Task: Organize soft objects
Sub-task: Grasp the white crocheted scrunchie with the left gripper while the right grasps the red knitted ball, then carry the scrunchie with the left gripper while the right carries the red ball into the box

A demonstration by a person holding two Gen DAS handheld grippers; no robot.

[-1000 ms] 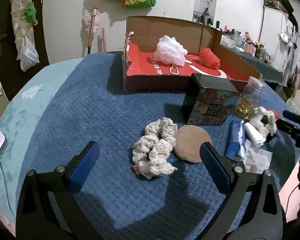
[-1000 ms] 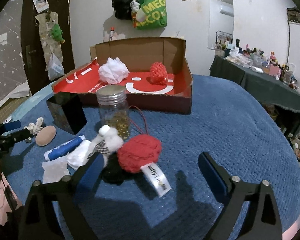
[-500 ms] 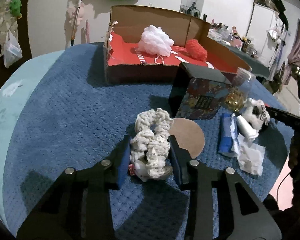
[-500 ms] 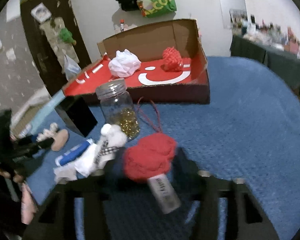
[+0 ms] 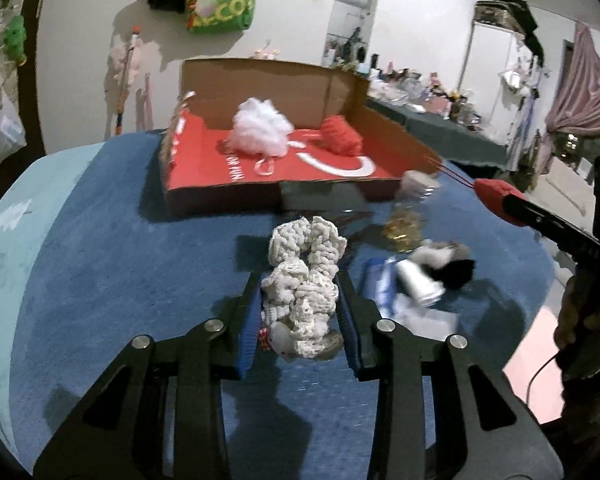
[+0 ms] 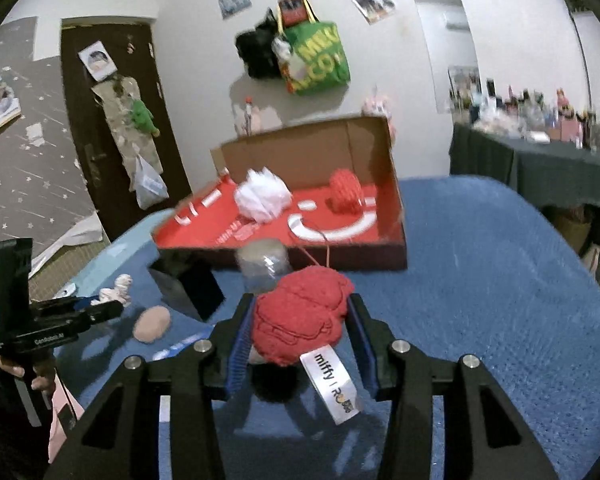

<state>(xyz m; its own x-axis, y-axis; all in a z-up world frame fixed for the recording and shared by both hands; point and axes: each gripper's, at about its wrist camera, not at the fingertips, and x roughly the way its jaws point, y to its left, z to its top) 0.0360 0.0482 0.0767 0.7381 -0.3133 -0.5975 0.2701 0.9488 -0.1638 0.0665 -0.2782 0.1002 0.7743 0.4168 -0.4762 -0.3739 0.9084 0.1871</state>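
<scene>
Cream crocheted scrunchie [image 5: 302, 280], ruffled and bunched

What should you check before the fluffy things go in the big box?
1. Left gripper pinches the cream knitted scrunchie: ok.
2. Right gripper pinches the red knitted toy: ok.
3. Cardboard box open on top: ok.
4. Bare red floor left beside the white bath pouf and red knitted ball: ok.
5. Glass jar stands before the box: not ok.
</scene>
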